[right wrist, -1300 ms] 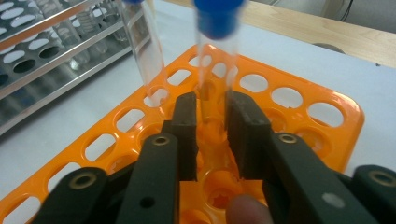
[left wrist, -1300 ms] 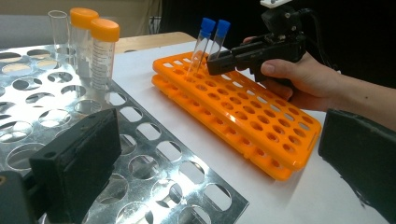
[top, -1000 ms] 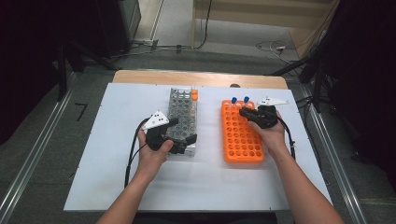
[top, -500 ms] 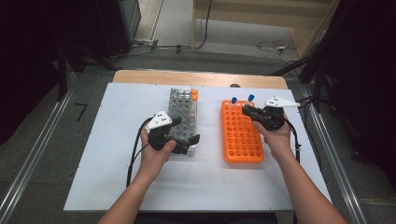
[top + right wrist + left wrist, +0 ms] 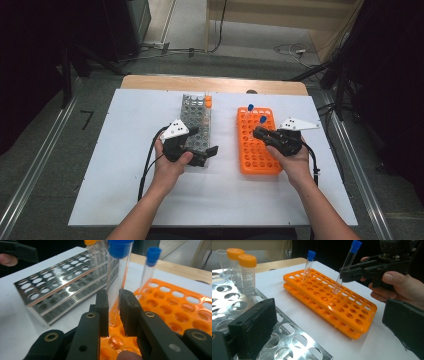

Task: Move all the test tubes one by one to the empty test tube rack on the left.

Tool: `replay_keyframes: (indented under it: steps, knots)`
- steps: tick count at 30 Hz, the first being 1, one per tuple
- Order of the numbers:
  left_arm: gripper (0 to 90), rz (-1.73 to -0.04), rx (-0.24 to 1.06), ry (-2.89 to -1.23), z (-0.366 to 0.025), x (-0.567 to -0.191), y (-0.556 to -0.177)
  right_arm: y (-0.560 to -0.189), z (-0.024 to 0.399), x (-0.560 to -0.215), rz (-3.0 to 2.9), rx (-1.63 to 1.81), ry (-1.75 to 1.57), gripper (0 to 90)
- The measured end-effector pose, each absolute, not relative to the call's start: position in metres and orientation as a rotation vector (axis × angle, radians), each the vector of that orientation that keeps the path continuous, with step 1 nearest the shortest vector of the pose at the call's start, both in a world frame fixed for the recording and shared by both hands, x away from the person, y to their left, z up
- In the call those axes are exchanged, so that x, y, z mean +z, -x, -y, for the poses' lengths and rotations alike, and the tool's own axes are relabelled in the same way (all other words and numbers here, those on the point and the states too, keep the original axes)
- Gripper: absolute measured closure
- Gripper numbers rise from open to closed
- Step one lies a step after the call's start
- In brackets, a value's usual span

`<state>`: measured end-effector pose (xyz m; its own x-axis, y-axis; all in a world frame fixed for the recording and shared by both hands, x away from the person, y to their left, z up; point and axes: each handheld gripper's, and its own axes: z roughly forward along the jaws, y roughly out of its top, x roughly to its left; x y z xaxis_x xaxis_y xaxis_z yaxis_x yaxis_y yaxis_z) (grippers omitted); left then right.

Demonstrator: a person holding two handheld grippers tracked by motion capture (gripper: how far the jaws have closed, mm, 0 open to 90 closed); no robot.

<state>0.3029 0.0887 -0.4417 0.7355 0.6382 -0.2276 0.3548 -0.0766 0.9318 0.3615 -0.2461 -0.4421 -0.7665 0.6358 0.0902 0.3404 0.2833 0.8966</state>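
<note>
We are partway through loading the orange rack on the right of the worktop. One blue-capped tube already stands upright in a hole near the rack's far end. A second blue-capped tube is clamped between the jaws of our right gripper, held by its clear body below the cap. It leans a little, and its rounded bottom hangs just over the rack's top plate near a hole; we cannot tell whether the tip has entered it. We judge this tube is on its way into the rack, so seating it and letting go are left to do.

Our left gripper rests at the near end of the metal rack, jaws apart and holding nothing. At that rack's far end stand two orange-capped tubes beside an uncapped clear one. Whether those are meant to move as well we cannot judge. Most holes in the orange rack are unfilled.
</note>
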Motion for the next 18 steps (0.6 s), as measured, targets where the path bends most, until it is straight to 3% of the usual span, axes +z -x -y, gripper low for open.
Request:
replay_keyframes:
  steps: [10, 15, 17, 18]
  knots:
    - [8.5, -0.774, 0.291, -1.712, -0.072, -0.438, -0.299, -0.336, 0.227, -0.444, -2.362, 1.499, -0.808, 75.3]
    - [26.4, -0.717, 0.250, -1.711, -0.063, -0.436, -0.296, -0.324, 0.212, -0.445, -2.414, 1.495, -0.749, 75.2]
    - [28.6, -0.695, 0.235, -1.708, -0.060, -0.435, -0.296, -0.322, 0.209, -0.446, -2.421, 1.493, -0.741, 75.3]
    - [35.3, -0.674, 0.220, -1.703, -0.057, -0.434, -0.296, -0.319, 0.204, -0.445, -2.436, 1.495, -0.719, 75.3]
